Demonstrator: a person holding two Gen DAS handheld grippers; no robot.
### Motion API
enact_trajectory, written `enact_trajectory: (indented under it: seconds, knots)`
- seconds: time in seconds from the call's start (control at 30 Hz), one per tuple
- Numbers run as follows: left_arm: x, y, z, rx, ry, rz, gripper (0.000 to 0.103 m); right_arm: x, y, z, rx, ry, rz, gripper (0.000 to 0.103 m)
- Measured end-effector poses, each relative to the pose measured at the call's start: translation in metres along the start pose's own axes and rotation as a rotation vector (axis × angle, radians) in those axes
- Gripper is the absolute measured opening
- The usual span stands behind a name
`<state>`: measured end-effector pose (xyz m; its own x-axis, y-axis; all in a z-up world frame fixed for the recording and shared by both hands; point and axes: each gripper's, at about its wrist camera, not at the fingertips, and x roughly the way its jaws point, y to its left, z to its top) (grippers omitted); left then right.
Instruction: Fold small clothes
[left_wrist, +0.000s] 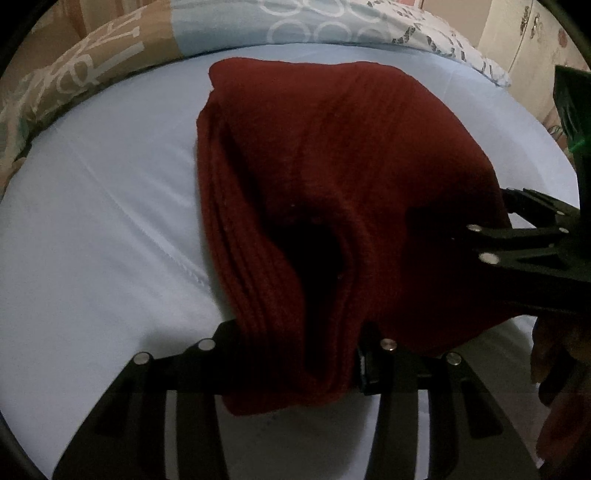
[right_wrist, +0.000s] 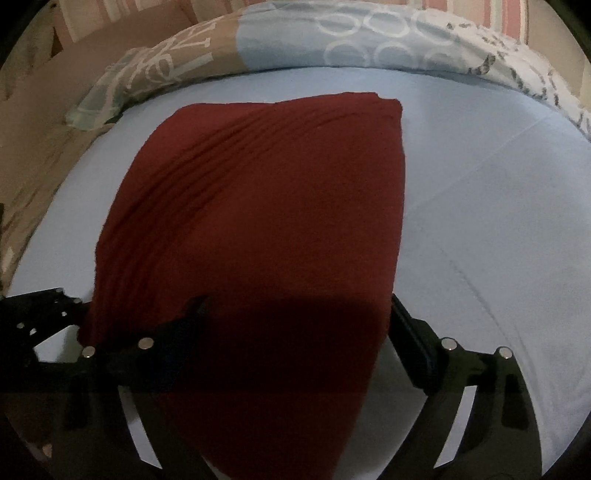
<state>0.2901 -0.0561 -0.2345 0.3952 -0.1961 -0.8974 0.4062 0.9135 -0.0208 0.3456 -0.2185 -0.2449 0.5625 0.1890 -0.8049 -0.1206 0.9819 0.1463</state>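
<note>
A dark red ribbed knit garment (left_wrist: 332, 177) lies folded on the light blue bed sheet (left_wrist: 92, 221). My left gripper (left_wrist: 295, 354) has its fingers either side of the garment's near left edge, which bunches thickly between them. The garment also shows in the right wrist view (right_wrist: 266, 221). My right gripper (right_wrist: 299, 325) stands wide around its near right edge, with the cloth draped over the gap between the fingers. The right gripper also shows at the right of the left wrist view (left_wrist: 517, 240), against the cloth. The left gripper shows at the left edge of the right wrist view (right_wrist: 44, 317).
A patterned quilt (left_wrist: 221, 26) in tan, blue and white lies bunched along the far side of the bed. A cream cabinet (left_wrist: 528, 33) stands at the far right. Bare sheet (right_wrist: 480, 221) lies to the right of the garment.
</note>
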Motion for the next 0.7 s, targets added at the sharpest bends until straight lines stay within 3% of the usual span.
enact_trajectory:
  seconds: [0.13, 0.4, 0.5, 0.7]
  knots:
    - [0.003, -0.006, 0.005, -0.004, -0.008, 0.017, 0.045, -0.003, 0.007, -0.002, -0.010, -0.019, -0.036, 0.083]
    - [-0.005, 0.005, -0.005, -0.064, -0.033, -0.002, 0.043, -0.012, 0.010, -0.006, -0.029, -0.084, -0.043, 0.048]
    - [-0.011, 0.016, -0.007, -0.142, -0.045, -0.048, 0.038, -0.018, 0.007, -0.007, -0.016, -0.106, -0.019, 0.043]
    - [-0.037, 0.005, -0.002, -0.169, -0.099, -0.042, 0.031, -0.052, 0.013, -0.006, -0.057, -0.179, -0.006, 0.039]
